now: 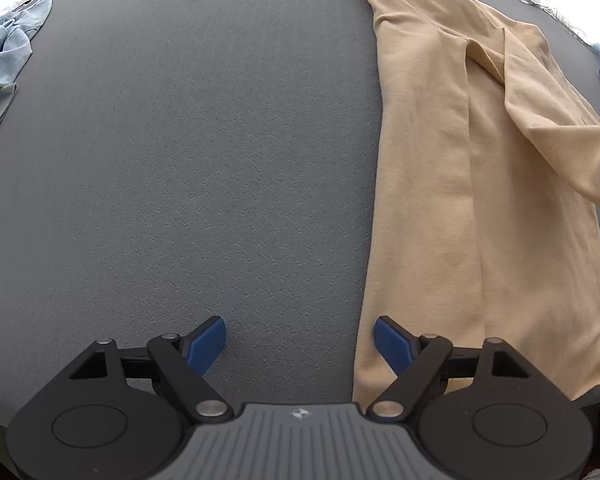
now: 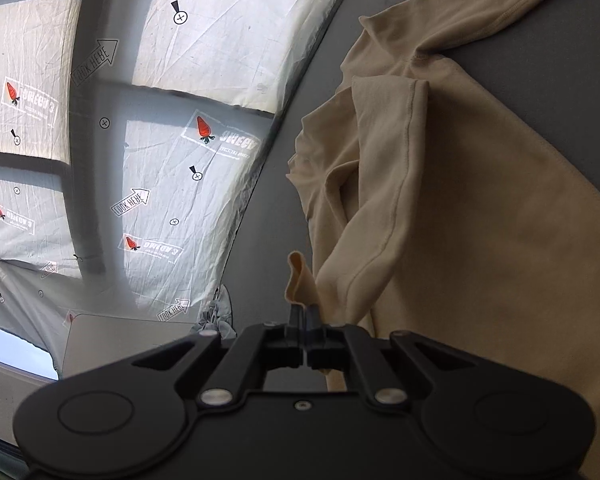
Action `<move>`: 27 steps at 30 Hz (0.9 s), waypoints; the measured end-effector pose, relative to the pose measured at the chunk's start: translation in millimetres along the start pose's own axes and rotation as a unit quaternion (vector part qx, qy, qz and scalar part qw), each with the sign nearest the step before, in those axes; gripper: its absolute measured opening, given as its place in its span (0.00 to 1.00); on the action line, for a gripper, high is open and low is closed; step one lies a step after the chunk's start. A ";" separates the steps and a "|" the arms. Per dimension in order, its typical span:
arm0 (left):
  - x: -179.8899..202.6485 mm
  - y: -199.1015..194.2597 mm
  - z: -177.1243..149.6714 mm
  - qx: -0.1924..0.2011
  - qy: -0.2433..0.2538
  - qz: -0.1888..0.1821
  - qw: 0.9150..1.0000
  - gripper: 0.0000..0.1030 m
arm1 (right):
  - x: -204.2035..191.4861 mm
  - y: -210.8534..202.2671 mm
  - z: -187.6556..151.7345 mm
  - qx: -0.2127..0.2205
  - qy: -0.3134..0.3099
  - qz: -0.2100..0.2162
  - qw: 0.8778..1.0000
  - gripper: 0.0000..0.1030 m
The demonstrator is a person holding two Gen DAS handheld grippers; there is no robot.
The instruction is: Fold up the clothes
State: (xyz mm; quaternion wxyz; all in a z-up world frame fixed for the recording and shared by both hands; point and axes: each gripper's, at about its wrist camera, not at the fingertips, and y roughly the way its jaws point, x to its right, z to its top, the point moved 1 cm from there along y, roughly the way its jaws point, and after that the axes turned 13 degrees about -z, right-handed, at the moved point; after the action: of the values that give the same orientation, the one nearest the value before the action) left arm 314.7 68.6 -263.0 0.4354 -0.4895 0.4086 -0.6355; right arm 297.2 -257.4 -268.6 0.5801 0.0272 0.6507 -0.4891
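A tan long-sleeved shirt [image 1: 476, 184] lies on the dark grey table [image 1: 204, 152], filling the right half of the left wrist view. My left gripper [image 1: 300, 340] points down at the table, open, its blue pads [image 1: 208, 344] apart; the right pad hangs over the shirt's left edge and nothing is between the pads. In the right wrist view the same tan shirt [image 2: 460, 220] has one side lifted and folded over. My right gripper [image 2: 305, 312] is shut on a pinched edge of that fabric, and a small flap sticks up past the fingertips.
A crumpled light blue-grey garment [image 1: 4, 64] lies at the table's far left. Beyond the table edge [image 2: 276, 152] hangs wrinkled clear plastic sheeting [image 2: 160, 160] printed with carrots and arrows. A grey flat panel [image 2: 140, 340] sits low on the left.
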 end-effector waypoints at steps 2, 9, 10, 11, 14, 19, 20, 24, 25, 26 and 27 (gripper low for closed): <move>-0.9 -0.7 -3.3 -0.001 0.000 -0.001 1.000 0.80 | -1.4 1.3 -7.9 -0.012 -0.008 -0.001 1.000 0.02; 0.7 -2.5 -13.9 -0.007 0.010 -0.001 1.000 0.81 | -3.3 5.0 -32.1 -0.049 -0.028 -0.009 0.998 0.02; 1.1 -2.7 -15.4 -0.009 0.011 -0.001 1.000 0.81 | -2.9 5.3 -35.2 -0.053 -0.029 -0.008 0.998 0.02; 1.4 -2.8 -16.9 -0.010 0.013 0.000 1.000 0.82 | -2.7 5.1 -37.4 -0.057 -0.029 -0.008 0.998 0.02; 3.2 -2.9 -22.5 -0.016 0.020 0.007 1.000 0.85 | -1.5 4.2 -44.2 -0.067 -0.031 -0.008 0.997 0.02; 6.3 -2.0 -30.4 -0.026 0.028 0.013 0.999 0.85 | 1.1 5.4 -56.7 -0.088 -0.038 -0.016 0.995 0.02; 6.5 -1.8 -31.5 -0.027 0.028 0.014 0.999 0.85 | 2.2 6.1 -59.3 -0.093 -0.039 -0.019 0.995 0.02; 5.7 -0.6 -36.4 -0.034 0.024 0.013 0.999 0.86 | 9.0 9.8 -69.9 -0.112 -0.037 -0.033 0.992 0.02; 5.7 -0.5 -37.4 -0.035 0.025 0.014 0.999 0.86 | 10.8 10.8 -72.2 -0.117 -0.036 -0.036 0.992 0.02; 6.0 -0.5 -38.4 -0.036 0.025 0.014 0.999 0.86 | 12.6 11.9 -74.2 -0.122 -0.036 -0.039 0.991 0.02; 6.4 -0.6 -39.0 -0.036 0.026 0.015 0.999 0.86 | 14.4 13.4 -76.4 -0.127 -0.035 -0.043 0.990 0.02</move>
State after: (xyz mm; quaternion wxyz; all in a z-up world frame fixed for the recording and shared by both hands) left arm 275.5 66.3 -268.0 0.4159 -0.4819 0.4499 -0.6264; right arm 245.0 -207.1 -299.6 0.5796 -0.0913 0.6875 -0.4279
